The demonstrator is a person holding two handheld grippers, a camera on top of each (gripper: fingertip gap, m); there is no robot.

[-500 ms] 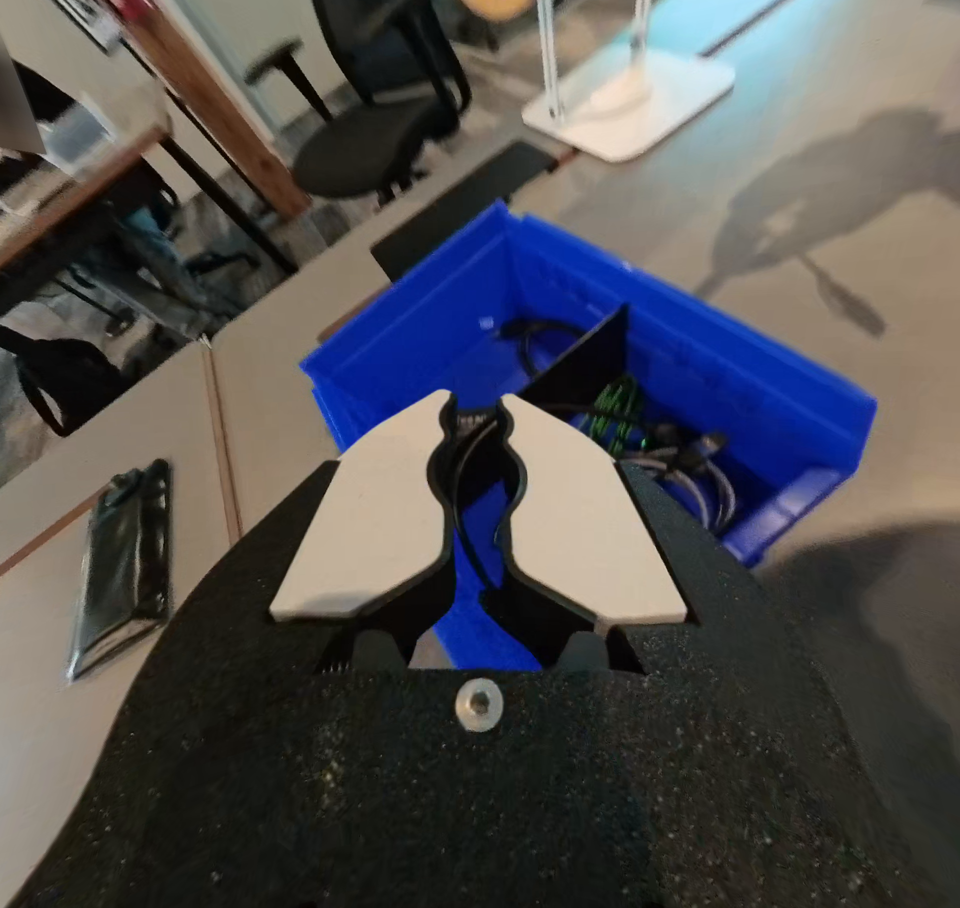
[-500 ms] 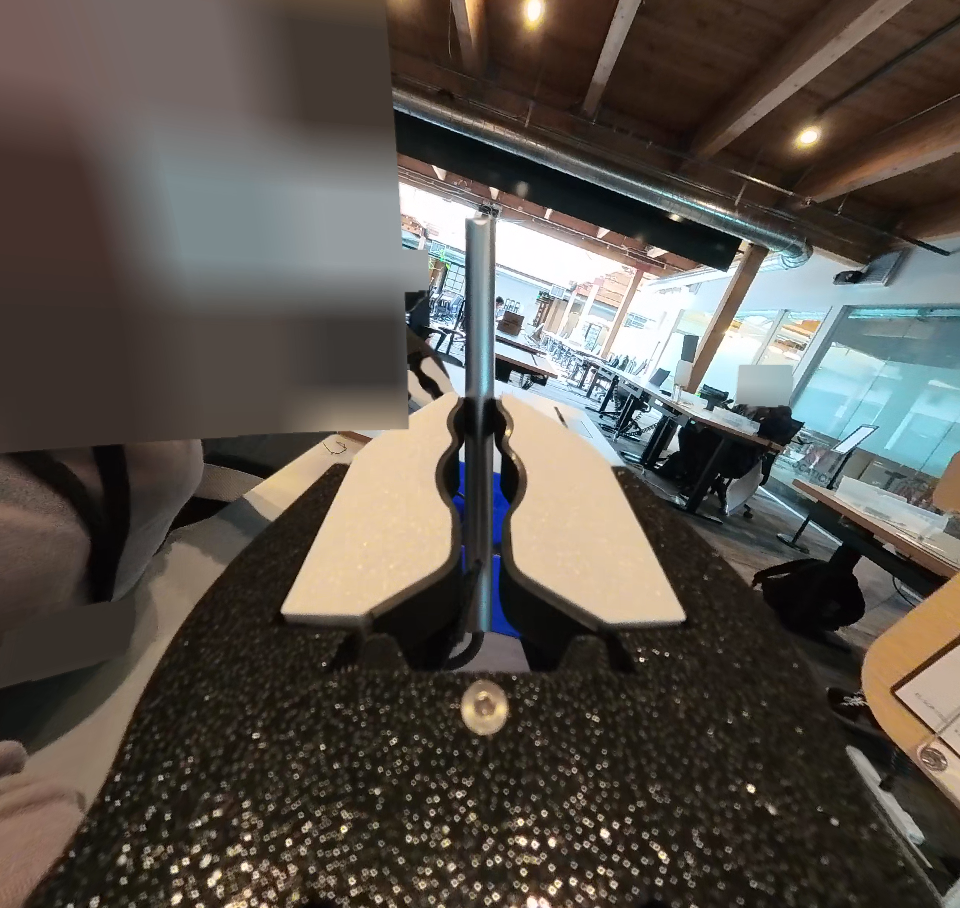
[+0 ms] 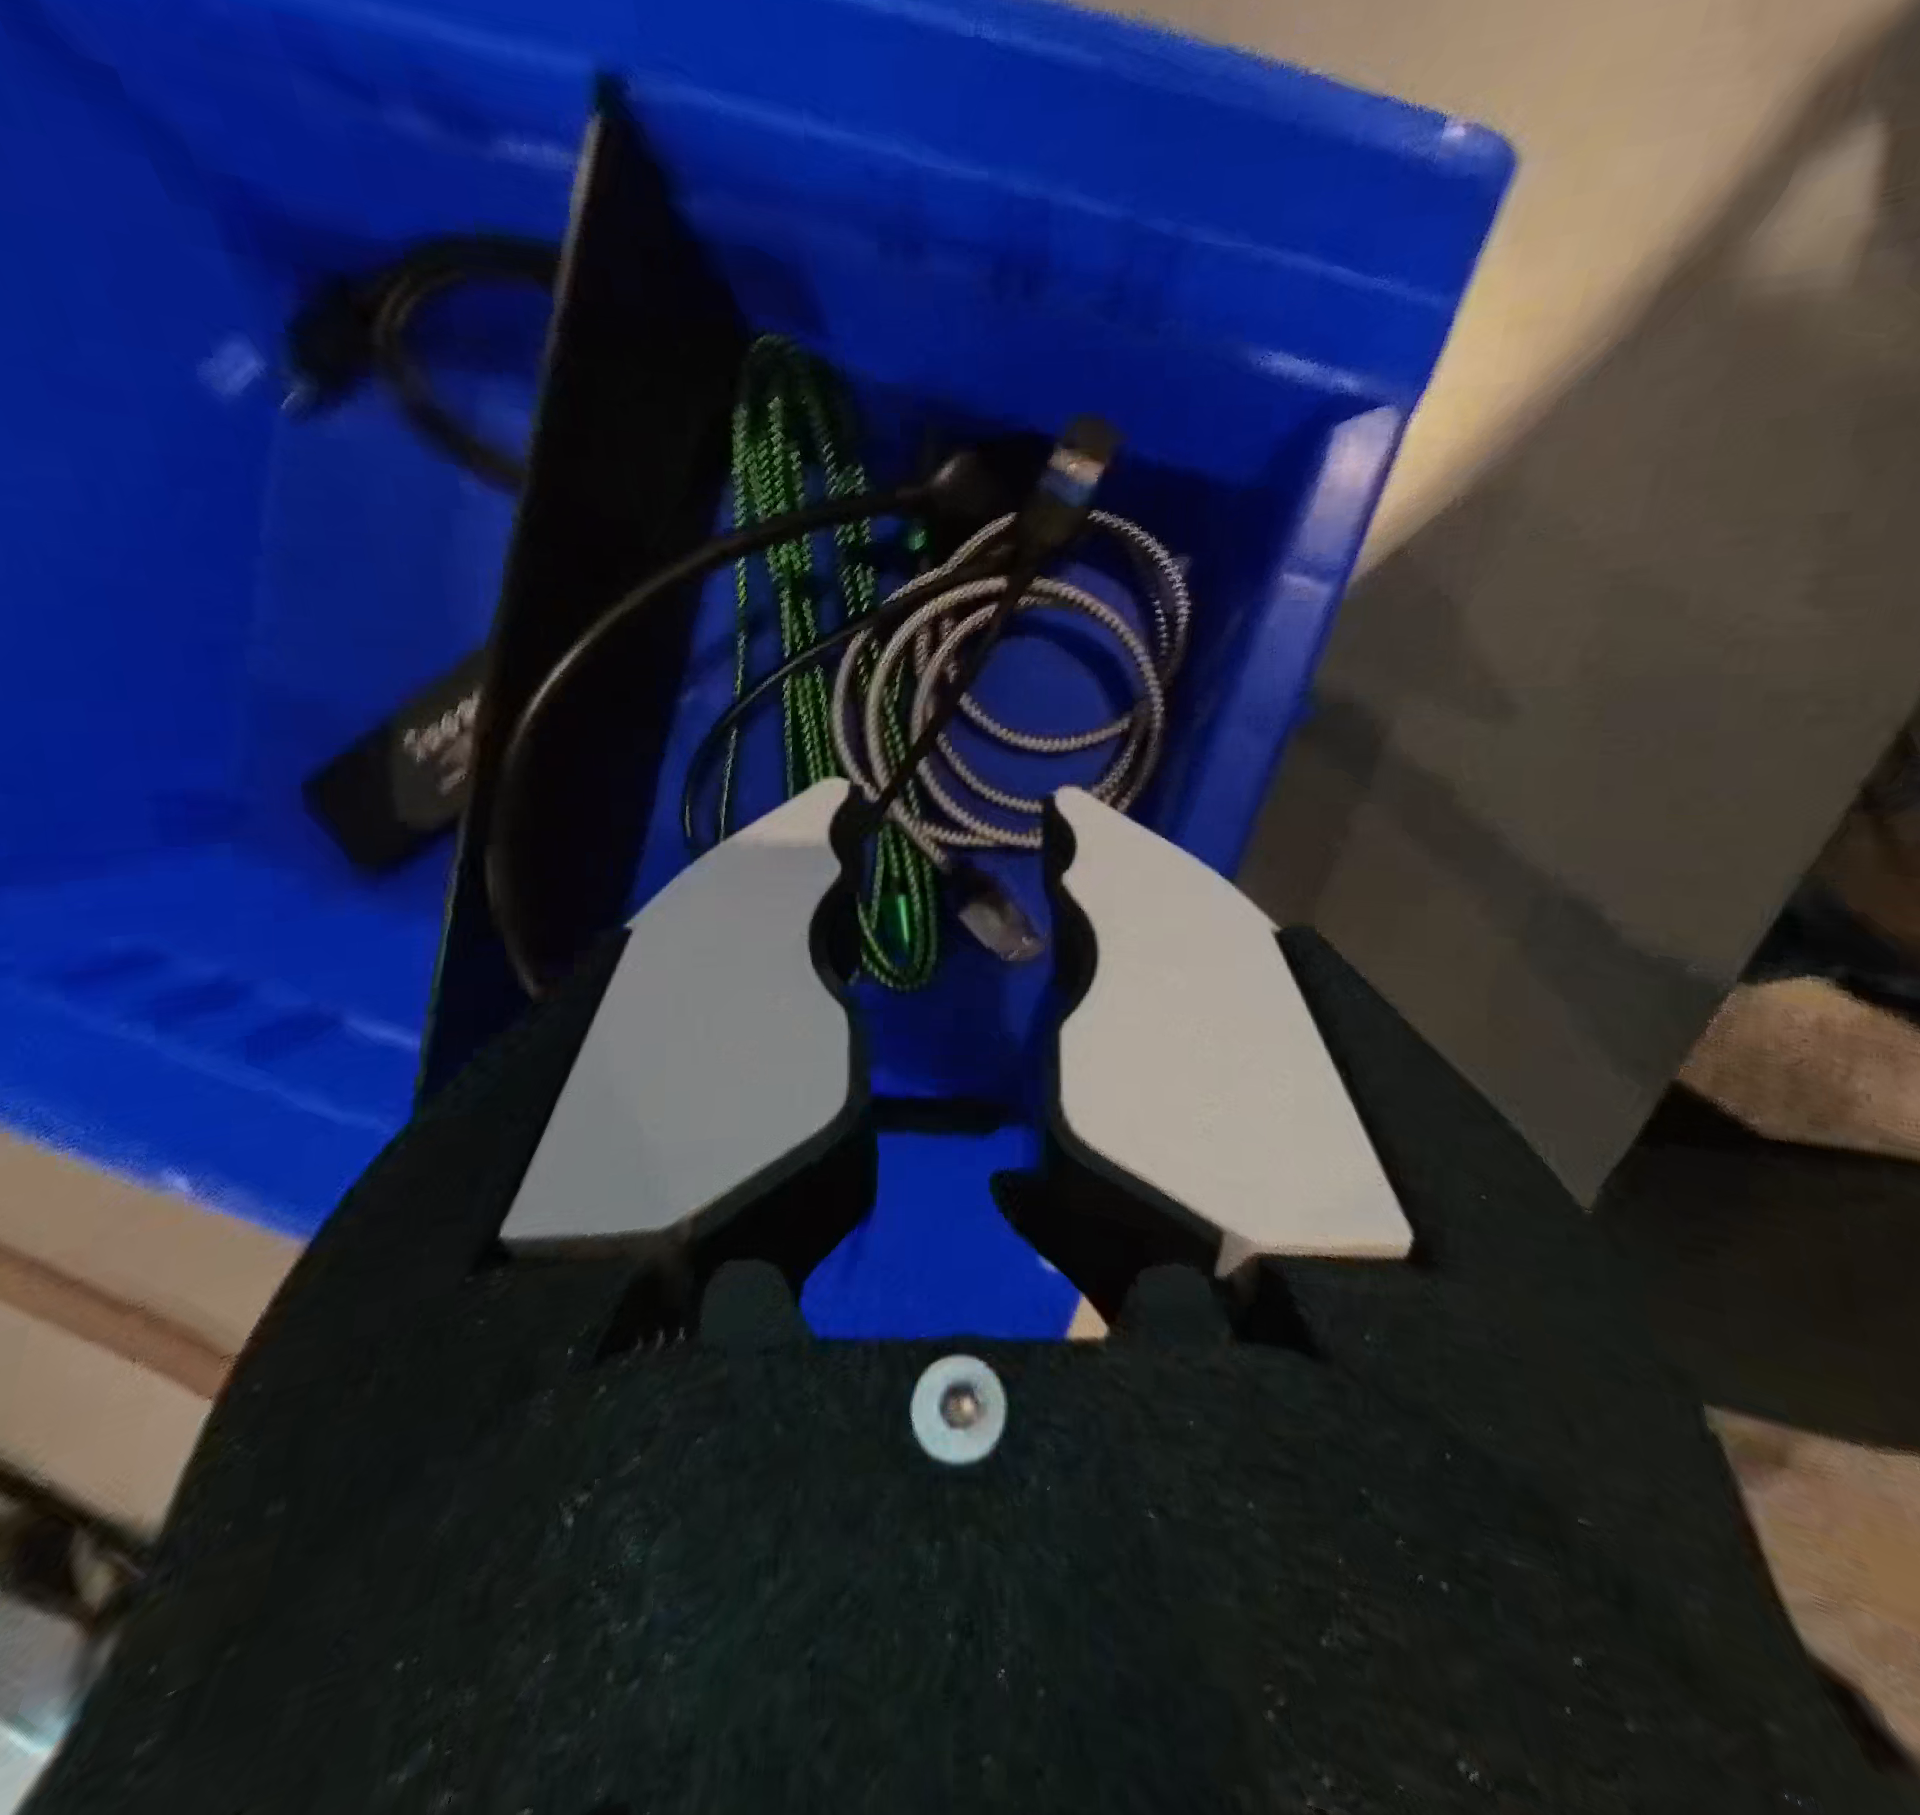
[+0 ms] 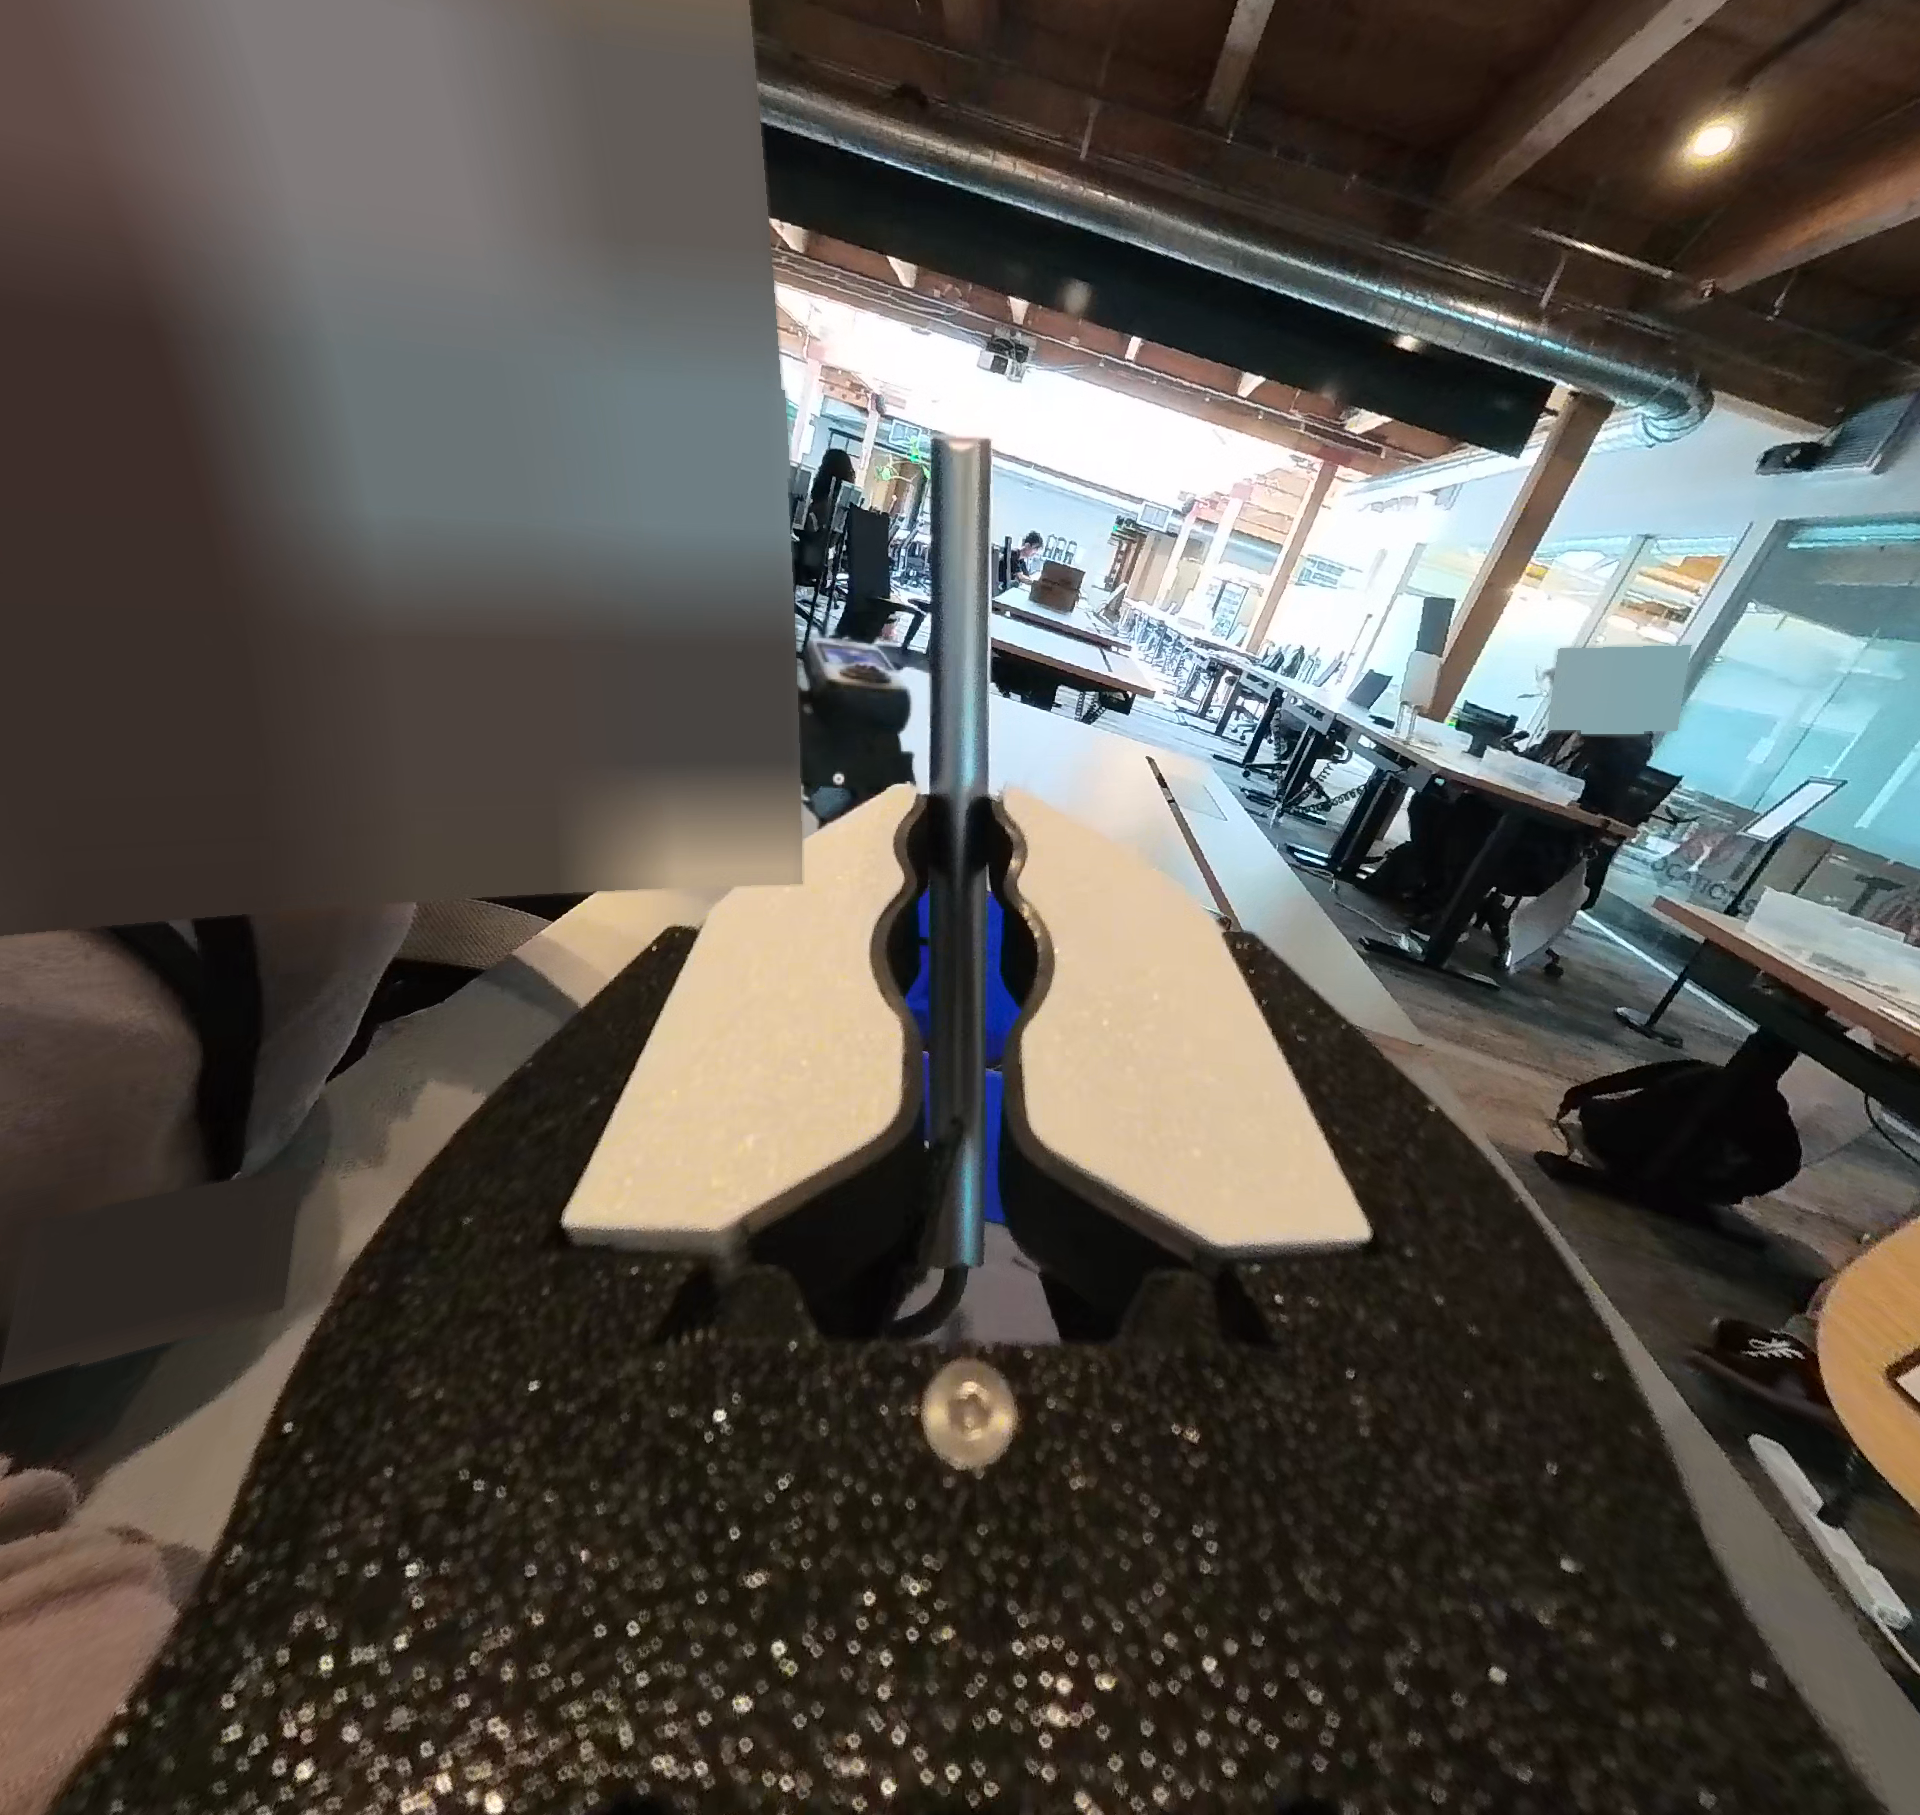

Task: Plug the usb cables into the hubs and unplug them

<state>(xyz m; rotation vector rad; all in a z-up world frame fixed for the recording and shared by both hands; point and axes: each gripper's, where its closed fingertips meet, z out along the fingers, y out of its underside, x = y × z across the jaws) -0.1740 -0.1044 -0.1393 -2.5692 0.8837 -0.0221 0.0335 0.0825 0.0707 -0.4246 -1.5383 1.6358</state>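
The left gripper (image 3: 945,809) hangs over a blue bin (image 3: 1382,477) that sits on the pale bench (image 3: 1195,9), its two grey fingers (image 3: 717,1017) spread apart with nothing pinched between them. A thin black cable (image 3: 623,612) loops up out of the bin and passes just by the tip of one finger; the blur keeps me from saying whether it touches. A black divider (image 3: 613,477) stands upright in the bin and splits it in two. On the side under the gripper lie a coiled black-and-white braided cable (image 3: 1101,737) and a green-and-black braided cable (image 3: 800,560), tangled together, with a plug end (image 3: 1070,477) sticking up near the far wall. On the other side of the divider lie a dark flat hub (image 3: 405,778) and another black cable (image 3: 436,331).

The right gripper (image 4: 961,809) points up toward the wooden ceiling, away from the bin, and is clamped on a slim grey metal hub (image 4: 958,622) seen edge-on, standing straight up between the white fingers (image 4: 769,1027). A dark cord (image 4: 925,1308) curls from the hub's lower end. Rows of desks (image 4: 1475,778) stretch off behind.
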